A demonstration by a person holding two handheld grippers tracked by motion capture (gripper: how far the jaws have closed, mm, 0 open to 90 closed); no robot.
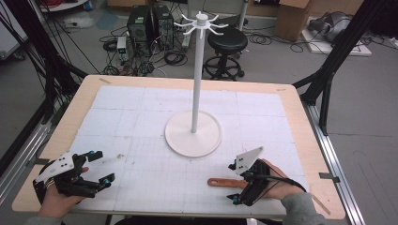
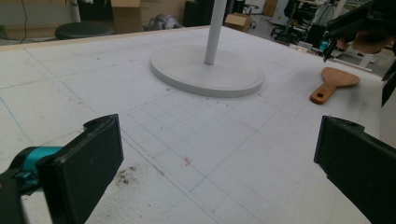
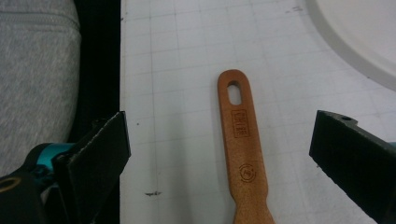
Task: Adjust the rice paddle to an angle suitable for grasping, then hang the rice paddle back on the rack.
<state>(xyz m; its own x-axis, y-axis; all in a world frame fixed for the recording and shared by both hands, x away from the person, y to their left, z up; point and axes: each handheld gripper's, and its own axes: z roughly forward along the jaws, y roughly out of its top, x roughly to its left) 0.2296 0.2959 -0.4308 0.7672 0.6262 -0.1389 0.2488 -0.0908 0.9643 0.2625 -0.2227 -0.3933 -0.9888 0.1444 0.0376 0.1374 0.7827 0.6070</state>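
we see the wooden spatula (image 3: 241, 149) lying lengthwise between our right tool's (image 3: 219, 154) released jaws, handle hole pointing away, left tool (image 1: 101, 167) released and well apart.

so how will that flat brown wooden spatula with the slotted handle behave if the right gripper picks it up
The flat brown wooden spatula looks stiff, so it probably won't flex. It lies flat on the white gridded table mat, so it shouldn't roll, but it may be hard to get under. The right gripper, open astride it, may find the smooth handle slippery.

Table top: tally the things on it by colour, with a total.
White: 1, the hook stand
Brown: 1, the wooden spatula
Total: 2, both resting on the table.
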